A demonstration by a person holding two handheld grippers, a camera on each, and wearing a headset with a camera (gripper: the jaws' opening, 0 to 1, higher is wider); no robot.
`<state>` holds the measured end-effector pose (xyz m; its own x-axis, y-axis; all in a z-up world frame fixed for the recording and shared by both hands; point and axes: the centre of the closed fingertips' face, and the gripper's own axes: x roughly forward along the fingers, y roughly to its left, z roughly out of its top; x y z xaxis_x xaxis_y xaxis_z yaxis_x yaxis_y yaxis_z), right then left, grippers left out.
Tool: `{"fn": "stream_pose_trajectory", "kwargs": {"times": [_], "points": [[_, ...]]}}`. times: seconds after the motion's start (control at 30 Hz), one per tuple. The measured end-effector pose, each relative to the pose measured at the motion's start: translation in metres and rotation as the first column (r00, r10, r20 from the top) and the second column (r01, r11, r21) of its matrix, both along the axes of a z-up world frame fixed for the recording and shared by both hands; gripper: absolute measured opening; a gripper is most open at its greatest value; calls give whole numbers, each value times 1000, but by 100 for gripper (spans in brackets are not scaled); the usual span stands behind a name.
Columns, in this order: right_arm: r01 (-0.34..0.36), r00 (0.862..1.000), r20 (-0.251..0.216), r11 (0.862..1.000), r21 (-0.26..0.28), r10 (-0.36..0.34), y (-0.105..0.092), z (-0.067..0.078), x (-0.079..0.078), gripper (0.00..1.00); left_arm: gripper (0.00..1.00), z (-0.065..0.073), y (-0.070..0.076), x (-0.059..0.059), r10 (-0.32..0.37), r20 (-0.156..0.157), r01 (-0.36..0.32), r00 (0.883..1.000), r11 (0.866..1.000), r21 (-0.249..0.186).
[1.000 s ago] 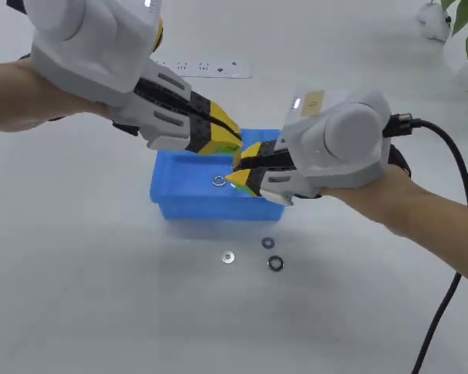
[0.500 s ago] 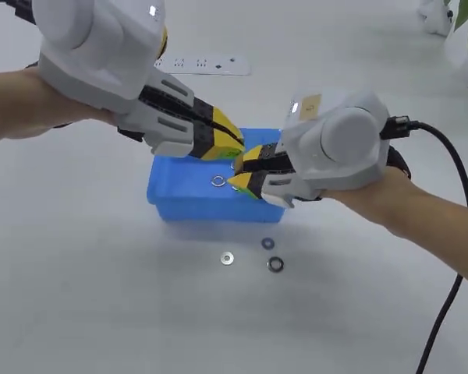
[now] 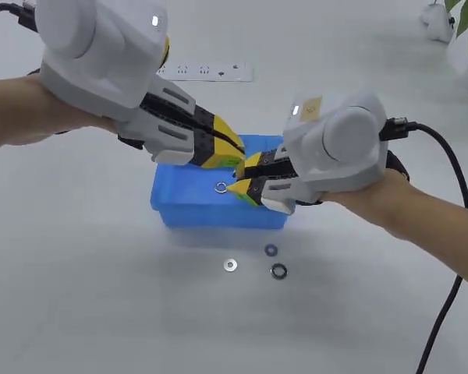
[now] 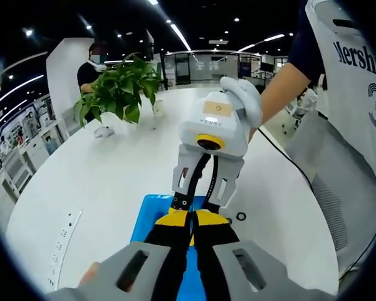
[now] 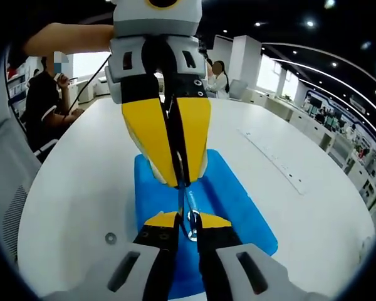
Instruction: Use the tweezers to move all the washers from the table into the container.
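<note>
In the container (image 3: 186,212), 1 washer (image 3: 221,187) beside fingers (image 3: 248,188) of the right gripper (image 3: 235,187)

The left white-bodied claw with black-and-yellow jaws (image 3: 232,152) reaches in from the desk's left side, tilted downward, held by the left hand (image 3: 31,109) on a bare forearm. Its jaws are pressed together on thin metal tweezers (image 5: 183,185). Facing it tip to tip, the right white claw with matching jaws (image 3: 235,187) comes from the right, gripped from behind by the right hand (image 3: 378,195). Its jaws are closed to a slit, and a black cable trails from its rear.
</note>
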<state>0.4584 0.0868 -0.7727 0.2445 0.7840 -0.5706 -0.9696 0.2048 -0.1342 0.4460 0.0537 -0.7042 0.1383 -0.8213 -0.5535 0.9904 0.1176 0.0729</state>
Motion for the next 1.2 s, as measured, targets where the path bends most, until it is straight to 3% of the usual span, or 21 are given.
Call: {"fn": "stream_pose_trajectory", "kwargs": {"times": [0.43,0.67,0.87,1.03,1.13,1.2], "points": [[-4,1000,23,1000,11,3,1,14,-3,11,5,13,2,-4,1,29,-1,1000,1000,-3],[-8,999,40,1000,23,7,0,30,-12,9,6,32,-1,-18,18,38,-17,999,999,-30],[-25,997,76,1000,6,25,4,46,-22,8,10,32,2,-24,10,53,-10,999,1000,12],[-34,995,92,999,2,33,7,55,-30,8,8,54,0,-29,42,55,-40,998,998,-45],[-38,994,100,999,3,38,8,61,-34,8,7,52,2,-35,35,65,-34,997,999,-15],[-48,994,103,999,5,47,10,64,-38,8,8,52,3,-42,33,57,-32,998,999,-13]]}}
